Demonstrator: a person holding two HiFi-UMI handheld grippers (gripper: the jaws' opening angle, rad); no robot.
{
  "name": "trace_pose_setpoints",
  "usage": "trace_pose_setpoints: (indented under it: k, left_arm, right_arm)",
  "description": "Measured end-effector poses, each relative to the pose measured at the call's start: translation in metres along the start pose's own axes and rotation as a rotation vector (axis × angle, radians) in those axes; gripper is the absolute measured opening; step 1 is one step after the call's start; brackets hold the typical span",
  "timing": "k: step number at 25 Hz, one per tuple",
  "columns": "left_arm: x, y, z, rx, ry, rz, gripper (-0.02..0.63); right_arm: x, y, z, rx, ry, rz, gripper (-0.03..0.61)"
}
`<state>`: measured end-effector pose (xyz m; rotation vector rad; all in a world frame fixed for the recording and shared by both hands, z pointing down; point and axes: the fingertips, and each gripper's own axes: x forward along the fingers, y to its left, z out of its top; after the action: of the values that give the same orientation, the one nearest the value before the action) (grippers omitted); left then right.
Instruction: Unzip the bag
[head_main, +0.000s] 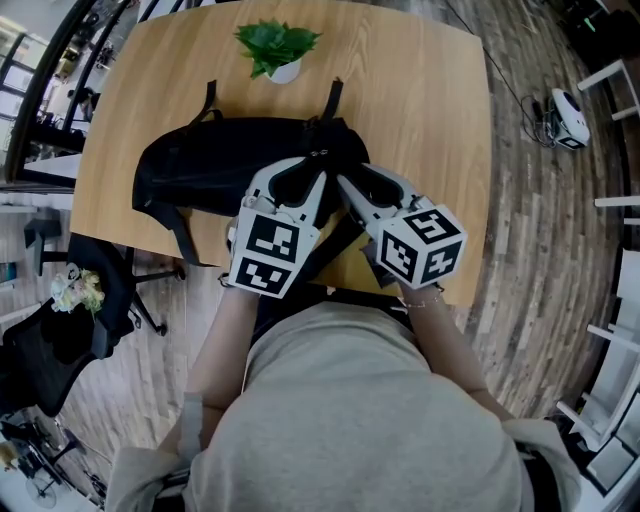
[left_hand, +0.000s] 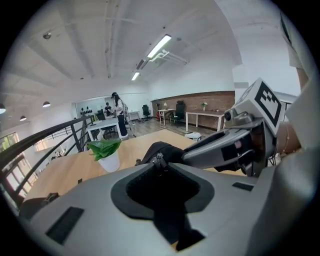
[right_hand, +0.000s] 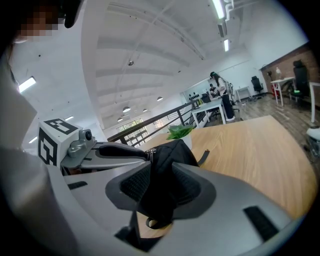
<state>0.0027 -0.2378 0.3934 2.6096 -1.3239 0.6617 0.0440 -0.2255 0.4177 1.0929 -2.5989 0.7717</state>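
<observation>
On the black backpack (head_main: 220, 165), right gripper (right_hand: 160, 161) clamps fabric, left gripper (left_hand: 161, 169) nips the zipper pull (left_hand: 159, 160) (gripping step, seemingly); next: pull steadily.

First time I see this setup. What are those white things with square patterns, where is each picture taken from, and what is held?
No robot: a person holds a two-jaw gripper in each hand; the patterned cubes are part of them. One picture looks down from the person's head; the other two ride on the grippers. On the table are a black bag and a potted plant. The left gripper pinches the zip pull; the right gripper clamps a fold of the bag.
</observation>
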Motion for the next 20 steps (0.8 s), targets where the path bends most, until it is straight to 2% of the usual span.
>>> trace_pose_setpoints:
  k: [10,16,20]
  left_arm:
    - [0.017,0.002,-0.015,0.142,0.041,0.037,0.087]
    - [0.02,0.004,-0.016,0.186,0.038,0.067,0.08]
    - [0.018,0.006,-0.016,0.173,0.028,0.072,0.06]
  right_arm:
    - [0.003,0.0,-0.001,0.031,-0.008,0.013,0.135]
    - [0.003,-0.001,-0.001,0.041,-0.012,0.012,0.132]
    - [0.003,-0.002,-0.002,0.047,-0.013,0.011,0.13]
